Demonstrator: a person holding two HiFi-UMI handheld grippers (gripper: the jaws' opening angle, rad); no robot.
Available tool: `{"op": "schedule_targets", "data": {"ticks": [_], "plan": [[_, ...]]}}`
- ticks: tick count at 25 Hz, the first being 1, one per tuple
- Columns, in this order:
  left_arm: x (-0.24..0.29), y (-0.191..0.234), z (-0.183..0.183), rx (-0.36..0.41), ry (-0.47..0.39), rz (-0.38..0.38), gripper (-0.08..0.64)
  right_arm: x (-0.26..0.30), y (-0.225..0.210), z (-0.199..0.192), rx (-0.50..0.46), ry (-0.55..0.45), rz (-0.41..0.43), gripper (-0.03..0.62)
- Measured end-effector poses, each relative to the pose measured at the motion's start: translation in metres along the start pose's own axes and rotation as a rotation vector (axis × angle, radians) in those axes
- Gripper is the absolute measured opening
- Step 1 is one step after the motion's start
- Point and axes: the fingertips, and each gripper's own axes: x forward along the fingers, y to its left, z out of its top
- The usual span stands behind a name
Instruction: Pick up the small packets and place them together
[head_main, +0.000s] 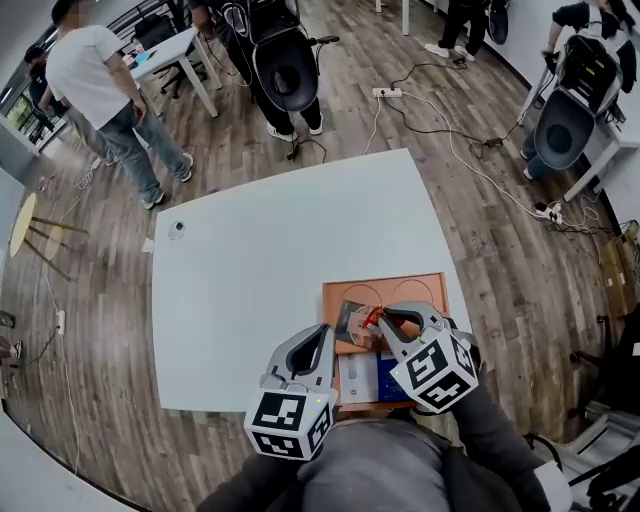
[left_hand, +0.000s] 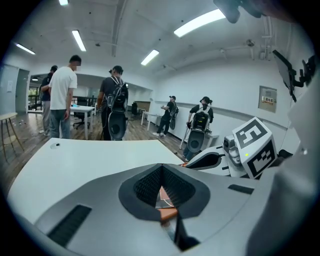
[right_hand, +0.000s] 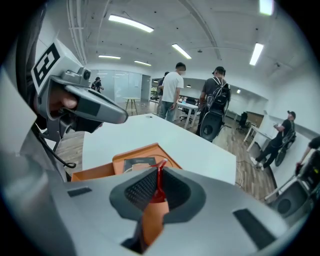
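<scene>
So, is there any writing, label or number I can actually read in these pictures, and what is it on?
Nothing here can be read as words.
Framed wall sign: print too small to read.
Dark packet on the orange tray: print blurred.
Blue and white packet: print blurred.
Marker cubes: black-and-white square patterns, no letters.

Right tool (head_main: 379, 322) hides most of the red packet (right_hand: 158, 196) it grips
</scene>
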Motion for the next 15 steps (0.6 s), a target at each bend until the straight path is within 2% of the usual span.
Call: {"op": "schedule_targets", "data": {"ticks": [4, 9, 15], "plan": [[0.005, 0.021, -0.012, -0.037, 0.041, 0.021, -0.003, 0.026, -0.004, -0.007, 0.025, 0.043, 0.017, 0.037], [0.008, 0.035, -0.018, -0.057, 0.061, 0.034, -0.003, 0.041, -0.014, -0.010, 0.051, 0.058, -0.009, 0.121], [0.000, 0.045, -0.006, -0.058, 0.051, 0.051, -0.003, 0.032, -0.026, 0.012, 0.058, 0.024, -0.052, 0.122]]}}
